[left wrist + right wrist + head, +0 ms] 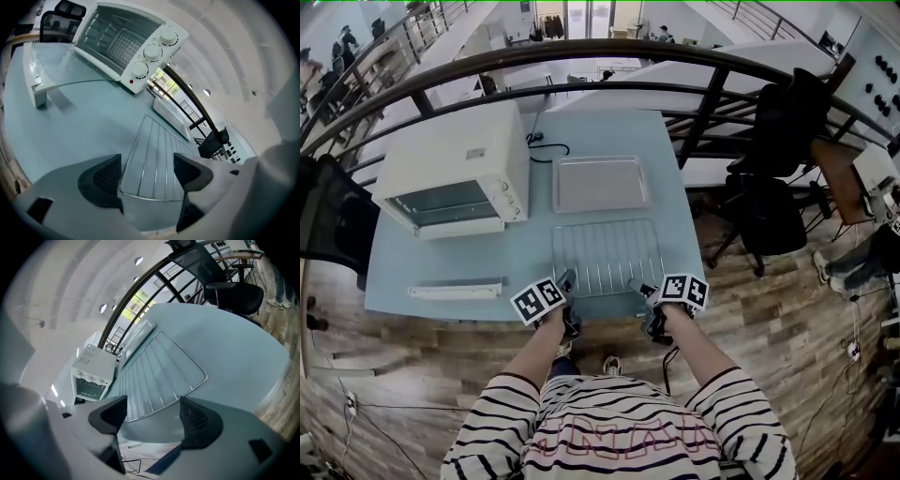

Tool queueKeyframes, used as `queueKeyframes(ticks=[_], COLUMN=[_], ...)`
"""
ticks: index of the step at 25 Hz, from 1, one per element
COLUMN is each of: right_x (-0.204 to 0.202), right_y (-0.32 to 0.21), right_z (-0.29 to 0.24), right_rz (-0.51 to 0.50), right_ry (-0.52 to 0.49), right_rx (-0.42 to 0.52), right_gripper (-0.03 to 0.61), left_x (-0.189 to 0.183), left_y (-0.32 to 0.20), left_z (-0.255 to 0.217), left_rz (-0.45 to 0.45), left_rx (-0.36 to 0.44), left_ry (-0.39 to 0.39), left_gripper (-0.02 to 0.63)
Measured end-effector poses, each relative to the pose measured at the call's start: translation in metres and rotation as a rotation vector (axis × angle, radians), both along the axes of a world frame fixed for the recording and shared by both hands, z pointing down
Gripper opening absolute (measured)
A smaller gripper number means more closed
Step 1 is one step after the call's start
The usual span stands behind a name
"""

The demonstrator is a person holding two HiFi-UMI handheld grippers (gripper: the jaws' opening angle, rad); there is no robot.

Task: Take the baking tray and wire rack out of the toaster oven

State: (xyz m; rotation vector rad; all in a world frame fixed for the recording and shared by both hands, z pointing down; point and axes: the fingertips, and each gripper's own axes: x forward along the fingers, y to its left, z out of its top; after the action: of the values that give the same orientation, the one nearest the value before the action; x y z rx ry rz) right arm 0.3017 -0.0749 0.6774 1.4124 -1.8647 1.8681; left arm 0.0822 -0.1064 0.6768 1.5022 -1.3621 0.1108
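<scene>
Both of your tongs are released. The left gripper (147, 171) has its jaws spread wide, with the near left corner of the wire rack (154, 159) showing between them and neither pad pressing on it. The right gripper (152, 416) is just as slack, and the rack's near rail lies just ahead of its tips, apart from them.

The rack lies flat on the table (441, 262), straight ahead of both tongs. Its long axis runs from one gripper across to the other, and its bars point away from you. The left tongs look a touch nearer to it.

The baking tray (600, 183) sits just beyond the rack's far edge, also lying crosswise. The toaster oven (459, 164) stands ahead and well off to the left of your left tongs.

With both pieces out on the table, I judge that your next move is simply to draw back, clear of that near rail.

No brand or writing can be read. A small plate on the oven's top is too small to make out, and the knobs' markings are blurred.
</scene>
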Motion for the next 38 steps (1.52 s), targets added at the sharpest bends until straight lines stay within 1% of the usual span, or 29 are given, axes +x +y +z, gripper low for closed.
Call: queueKeyframes(ticks=[3,6,11,14,16,19,21,24,28,32,33,34,36,38], right_x=[0.004,0.009,0.011,0.005,-0.001,-0.013,-0.025,-0.056,-0.107,-0.157,-0.168,-0.18,-0.203,-0.227], right_y=[-0.001,-0.005,-0.011,-0.012,-0.012,-0.009,-0.006,0.002,0.013,0.024,0.027,0.031,0.039,0.049], right_z=[-0.008,-0.021,-0.054,-0.077,-0.092,-0.115,-0.132,-0.154,-0.177,-0.192,-0.196,-0.2,-0.21,-0.214], right_rz=[-0.018,-0.064,-0.127,-0.159,-0.175,-0.189,-0.208,-0.25,-0.296,-0.303,-0.301,-0.295,-0.277,-0.271], right_ry=[0.012,0.053,0.11,0.144,0.148,0.135,0.134,0.142,0.151,0.17,0.181,0.19,0.208,0.225], right_rx=[0.057,0.14,0.304,0.391,0.442,0.514,0.568,0.646,0.725,0.79,0.81,0.834,0.889,0.918], right_gripper=[0.336,0.334,0.334,0.334,0.334,0.333,0.333,0.333,0.333,0.328,0.322,0.299,0.137,0.129], left_x=[-0.003,-0.001,0.013,0.016,0.014,0.01,0.006,-0.009,-0.043,-0.087,-0.099,-0.111,-0.136,-0.161], left_y=[0.004,0.006,0.012,0.022,0.028,0.035,0.039,0.048,0.063,0.084,0.09,0.095,0.105,0.115], left_z=[-0.004,-0.02,-0.064,-0.09,-0.106,-0.133,-0.151,-0.175,-0.199,-0.216,-0.22,-0.224,-0.229,-0.231], left_rz=[-0.013,-0.017,0.016,0.022,0.024,0.049,0.071,0.099,0.13,0.181,0.194,0.205,0.222,0.233], left_rx=[0.03,0.088,0.257,0.33,0.375,0.464,0.527,0.615,0.697,0.738,0.745,0.752,0.765,0.77], left_ry=[-0.018,-0.038,-0.113,-0.127,-0.145,-0.196,-0.23,-0.275,-0.342,-0.413,-0.433,-0.451,-0.481,-0.5], left_gripper=[0.327,0.327,0.327,0.326,0.325,0.325,0.325,0.32,0.246,0.187,0.166,0.15,0.13,0.095])
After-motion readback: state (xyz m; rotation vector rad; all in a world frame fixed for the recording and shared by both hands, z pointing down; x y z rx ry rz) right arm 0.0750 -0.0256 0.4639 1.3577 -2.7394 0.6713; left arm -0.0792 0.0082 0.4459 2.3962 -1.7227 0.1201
